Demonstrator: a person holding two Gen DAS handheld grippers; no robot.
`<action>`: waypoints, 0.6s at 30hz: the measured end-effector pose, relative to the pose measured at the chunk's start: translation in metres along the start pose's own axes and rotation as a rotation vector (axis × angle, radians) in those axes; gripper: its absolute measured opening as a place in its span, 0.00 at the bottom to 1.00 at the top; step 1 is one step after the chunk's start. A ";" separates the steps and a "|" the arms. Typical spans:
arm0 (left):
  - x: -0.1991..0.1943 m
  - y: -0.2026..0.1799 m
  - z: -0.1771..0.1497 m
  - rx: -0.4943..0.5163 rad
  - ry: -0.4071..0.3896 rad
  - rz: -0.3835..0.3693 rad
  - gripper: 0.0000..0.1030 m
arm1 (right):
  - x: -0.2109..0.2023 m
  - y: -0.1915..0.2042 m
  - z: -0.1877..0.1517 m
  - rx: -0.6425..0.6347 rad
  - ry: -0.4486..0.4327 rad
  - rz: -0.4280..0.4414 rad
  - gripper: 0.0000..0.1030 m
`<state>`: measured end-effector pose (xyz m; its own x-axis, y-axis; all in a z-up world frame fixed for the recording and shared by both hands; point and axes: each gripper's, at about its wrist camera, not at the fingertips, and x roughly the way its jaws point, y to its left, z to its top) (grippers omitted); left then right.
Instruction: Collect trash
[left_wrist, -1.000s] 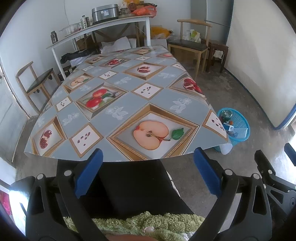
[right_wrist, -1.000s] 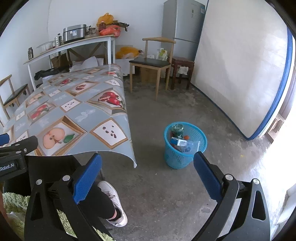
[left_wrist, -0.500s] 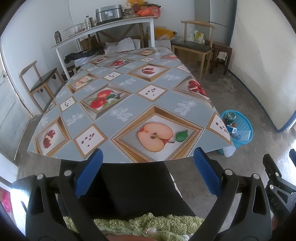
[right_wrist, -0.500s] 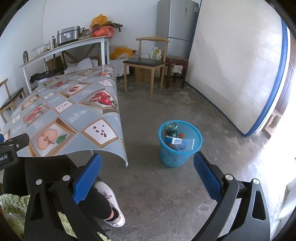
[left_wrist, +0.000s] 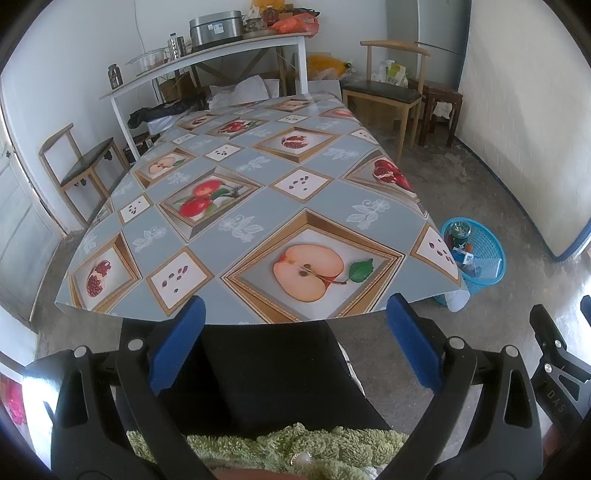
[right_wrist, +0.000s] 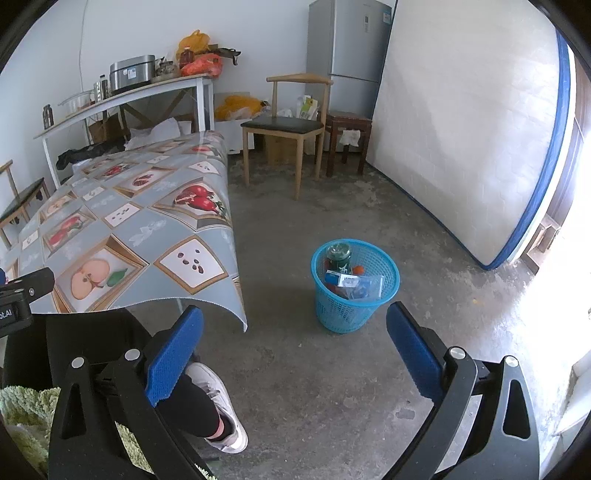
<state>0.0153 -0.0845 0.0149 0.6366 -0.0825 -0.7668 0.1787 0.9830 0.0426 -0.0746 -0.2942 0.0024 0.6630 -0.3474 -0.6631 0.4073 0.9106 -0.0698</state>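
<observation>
A blue plastic basket (right_wrist: 354, 295) stands on the concrete floor right of the table, holding a green can, a small box and clear wrappers. It also shows past the table's right corner as the basket (left_wrist: 476, 254). My left gripper (left_wrist: 295, 332) is open and empty, held low over the person's lap at the table's near edge. My right gripper (right_wrist: 295, 339) is open and empty too, above the floor with the basket ahead between its fingers. The fruit-print tablecloth (left_wrist: 258, 206) carries no loose items that I can see.
The person's black-clad leg and white shoe (right_wrist: 218, 402) are under the table's corner. A wooden chair (right_wrist: 288, 125), a small stool (right_wrist: 347, 129) and a fridge (right_wrist: 351, 44) stand at the back. A mattress (right_wrist: 461, 129) leans on the right wall. A chair (left_wrist: 81, 166) sits left.
Both grippers have drawn back and lifted slightly, so the table and basket look farther off. Jaws stayed open and nothing was taken hold of.
</observation>
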 end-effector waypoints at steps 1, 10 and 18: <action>0.000 0.000 0.000 0.000 0.000 0.000 0.92 | 0.000 0.000 0.000 0.000 -0.001 0.001 0.94; 0.000 0.000 0.000 0.001 0.000 -0.001 0.92 | -0.002 -0.001 0.001 0.002 -0.001 0.002 0.94; -0.001 -0.002 0.001 0.002 -0.004 -0.004 0.92 | -0.004 0.002 0.003 -0.003 -0.007 0.005 0.94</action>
<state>0.0149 -0.0865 0.0162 0.6387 -0.0866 -0.7646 0.1824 0.9824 0.0410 -0.0748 -0.2913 0.0073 0.6695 -0.3444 -0.6581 0.4020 0.9130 -0.0689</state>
